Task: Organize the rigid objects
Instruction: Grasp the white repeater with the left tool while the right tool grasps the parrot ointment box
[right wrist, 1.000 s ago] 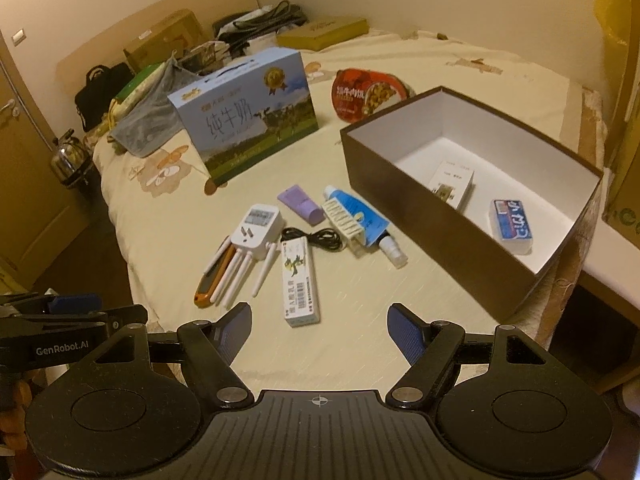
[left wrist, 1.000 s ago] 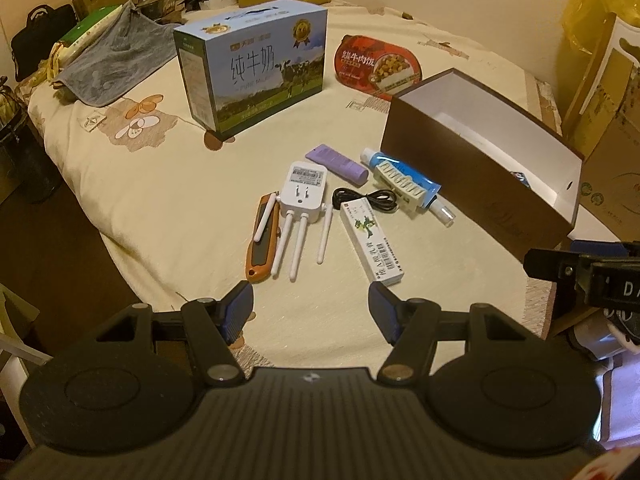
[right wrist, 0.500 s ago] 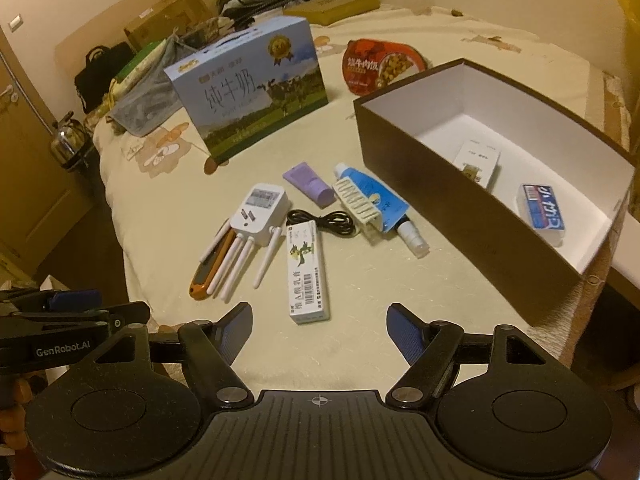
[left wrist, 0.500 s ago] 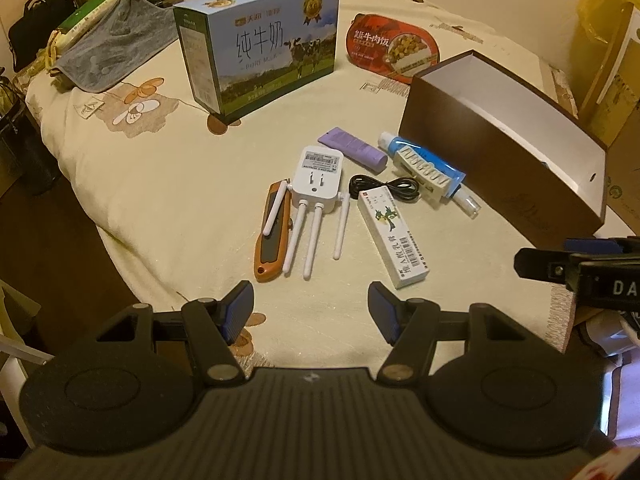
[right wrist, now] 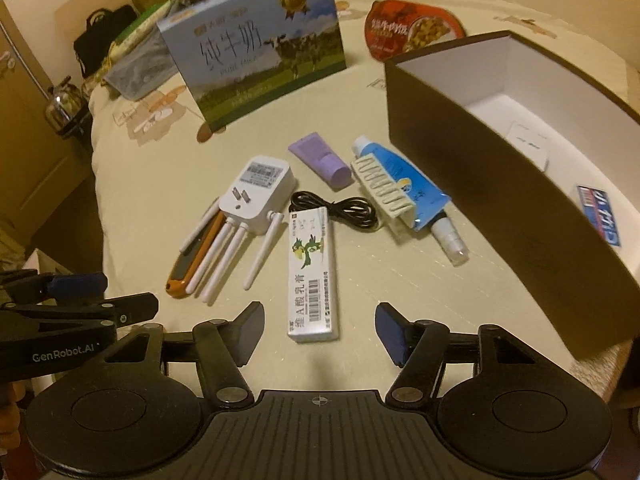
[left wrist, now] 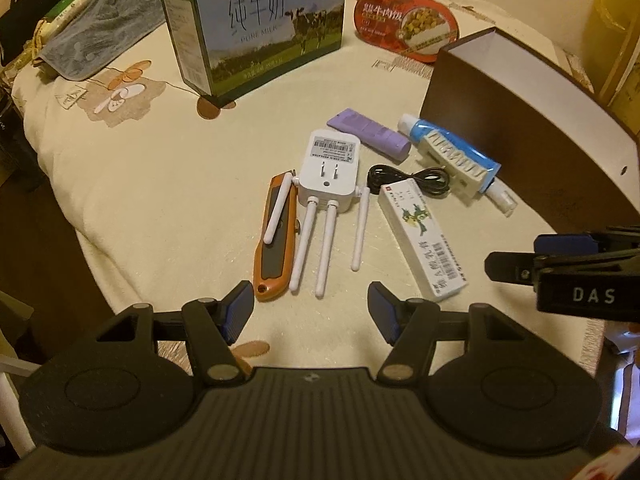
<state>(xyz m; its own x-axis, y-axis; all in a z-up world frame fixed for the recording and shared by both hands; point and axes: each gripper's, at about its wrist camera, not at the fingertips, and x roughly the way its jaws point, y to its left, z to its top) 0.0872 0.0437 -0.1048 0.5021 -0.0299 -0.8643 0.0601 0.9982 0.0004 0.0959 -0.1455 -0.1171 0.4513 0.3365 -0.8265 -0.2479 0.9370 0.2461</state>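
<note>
On the cream tablecloth lie a white plug-in router with antennas [left wrist: 329,172] [right wrist: 256,194], an orange utility knife [left wrist: 275,240] [right wrist: 192,264], a white ointment box [left wrist: 424,236] [right wrist: 312,268], a coiled black cable [left wrist: 404,180] [right wrist: 340,208], a purple tube [left wrist: 368,134] [right wrist: 320,158] and a blue tube with a comb-like clip [left wrist: 452,156] [right wrist: 400,184]. A brown open box [left wrist: 532,132] [right wrist: 500,168] stands right, holding a white card [right wrist: 528,144] and a blue packet [right wrist: 600,216]. My left gripper [left wrist: 311,312] is open, just short of the router's antennas. My right gripper [right wrist: 320,332] is open, its jaws either side of the ointment box's near end.
A blue milk carton box [left wrist: 256,28] [right wrist: 260,64] stands behind the items. A red food tray [left wrist: 404,24] [right wrist: 412,30] lies at the back. A grey cloth [left wrist: 92,40] and bags sit at the far left. The table edge runs close below both grippers.
Both grippers have moved forward and lower toward the items, which now look larger. Both stay open. Nothing on the table has moved.
</note>
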